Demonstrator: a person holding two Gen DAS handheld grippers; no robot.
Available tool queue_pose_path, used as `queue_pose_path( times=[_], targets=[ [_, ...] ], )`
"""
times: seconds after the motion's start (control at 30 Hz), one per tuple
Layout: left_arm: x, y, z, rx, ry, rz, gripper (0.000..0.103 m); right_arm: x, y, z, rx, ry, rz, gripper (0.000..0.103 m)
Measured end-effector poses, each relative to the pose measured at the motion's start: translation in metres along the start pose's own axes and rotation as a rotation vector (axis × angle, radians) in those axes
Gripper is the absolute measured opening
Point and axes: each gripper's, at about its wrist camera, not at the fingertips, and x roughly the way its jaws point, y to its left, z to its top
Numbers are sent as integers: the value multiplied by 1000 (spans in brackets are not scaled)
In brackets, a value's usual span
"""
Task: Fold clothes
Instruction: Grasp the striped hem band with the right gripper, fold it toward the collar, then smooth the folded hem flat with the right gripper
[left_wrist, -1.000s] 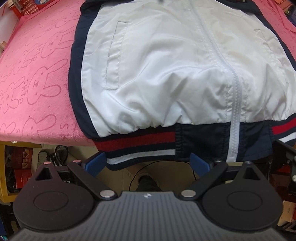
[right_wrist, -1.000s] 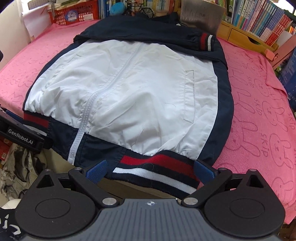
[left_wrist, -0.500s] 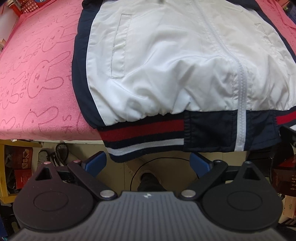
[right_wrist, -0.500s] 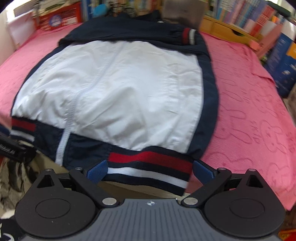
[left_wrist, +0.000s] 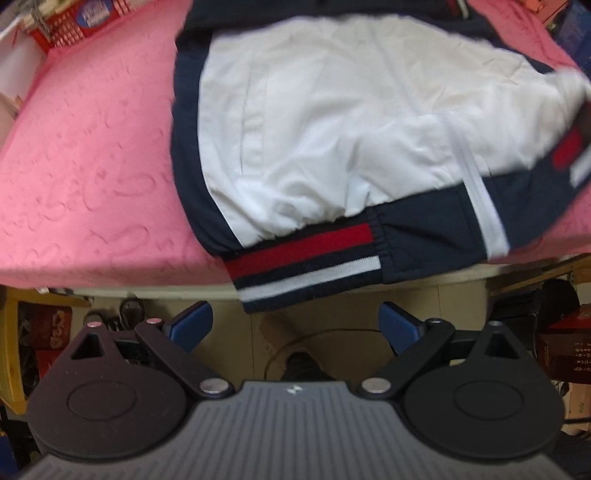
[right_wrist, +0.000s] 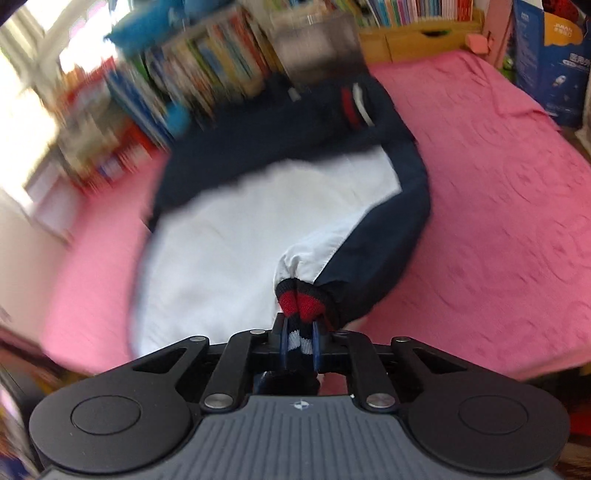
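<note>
Jacket (left_wrist: 332, 147) hem clamped by right gripper (right_wrist: 298, 341); left gripper (left_wrist: 295, 325) spread.

bookshelf (right_wrist: 177, 85) heavily motion-blurred

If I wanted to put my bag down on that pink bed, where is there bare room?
Bare pink blanket lies left of the jacket, up to the red basket. Another stretch runs right of it to the blue box. The middle is covered; the right gripper holds the hem.

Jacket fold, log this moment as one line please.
right tool: shut on jacket hem, lifted | left tool: open, below hem, holding nothing | jacket: on pink blanket
</note>
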Motion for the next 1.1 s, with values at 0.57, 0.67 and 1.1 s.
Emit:
queue_pose_path(
  times=[0.57, 0.67, 1.1],
  targets=[
    [-17, 59, 80, 135, -90, -18, 98, 186, 47, 185, 135, 21, 18, 16],
    [11, 77, 98, 164, -74, 16, 98, 200, 47, 189, 61, 79, 20, 29],
    [67, 120, 126, 72, 4, 15, 99, 173, 90, 175, -883, 19, -224, 95]
  ],
)
